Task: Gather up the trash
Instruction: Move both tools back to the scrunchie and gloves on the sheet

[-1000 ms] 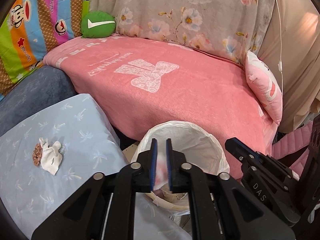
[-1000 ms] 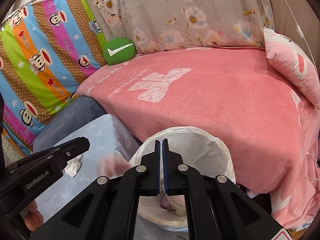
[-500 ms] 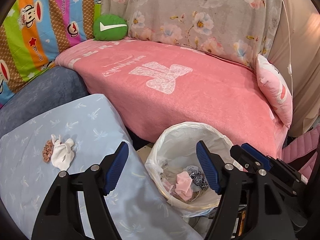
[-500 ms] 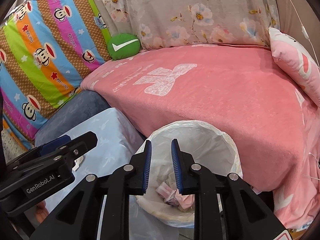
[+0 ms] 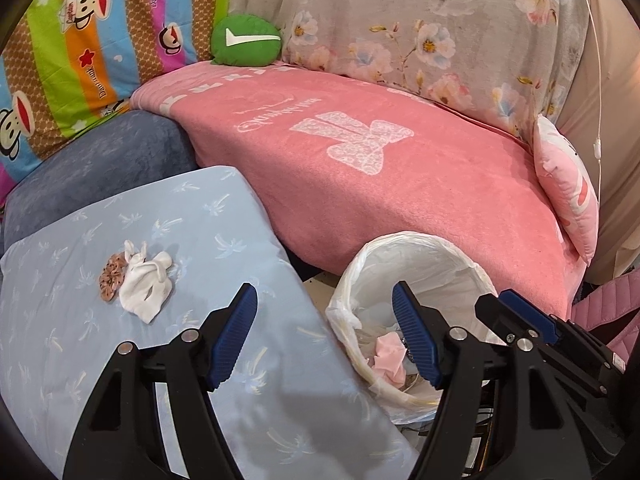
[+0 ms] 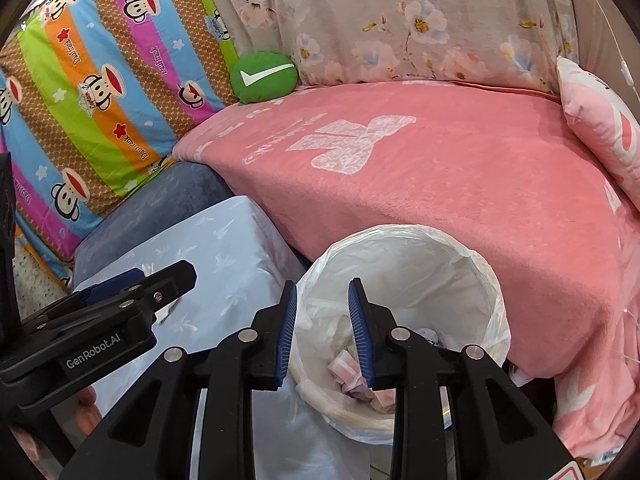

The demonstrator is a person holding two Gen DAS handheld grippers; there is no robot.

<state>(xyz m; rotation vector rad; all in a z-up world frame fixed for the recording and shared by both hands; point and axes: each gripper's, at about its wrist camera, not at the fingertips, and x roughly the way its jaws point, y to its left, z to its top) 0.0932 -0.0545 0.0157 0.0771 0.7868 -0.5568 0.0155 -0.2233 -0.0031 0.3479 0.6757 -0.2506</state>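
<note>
A round bin lined with a white plastic bag point(image 5: 432, 256) stands on the floor between the light-blue cushion and the pink sofa; it also shows in the right wrist view point(image 6: 404, 248). Pink crumpled paper point(image 5: 388, 356) lies inside it. My left gripper point(image 5: 324, 336) is open and empty, hovering over the cushion's edge and the bin's left rim. My right gripper point(image 6: 322, 328) is open and empty above the bin's left side. A crumpled white tissue point(image 5: 146, 284) and a brown patterned scrap point(image 5: 112, 282) lie together on the cushion.
The light-blue cushion point(image 5: 200, 240) fills the left foreground. A pink blanket covers the sofa seat point(image 5: 400, 184). A green round pillow point(image 5: 246, 40), a striped monkey-print cover point(image 5: 80, 40) and a pink pillow point(image 5: 568, 184) sit around it.
Both grippers were shut over the bin one second ago and have opened. The pink paper held in the left gripper has dropped into the bin. The left view has shifted slightly left.
</note>
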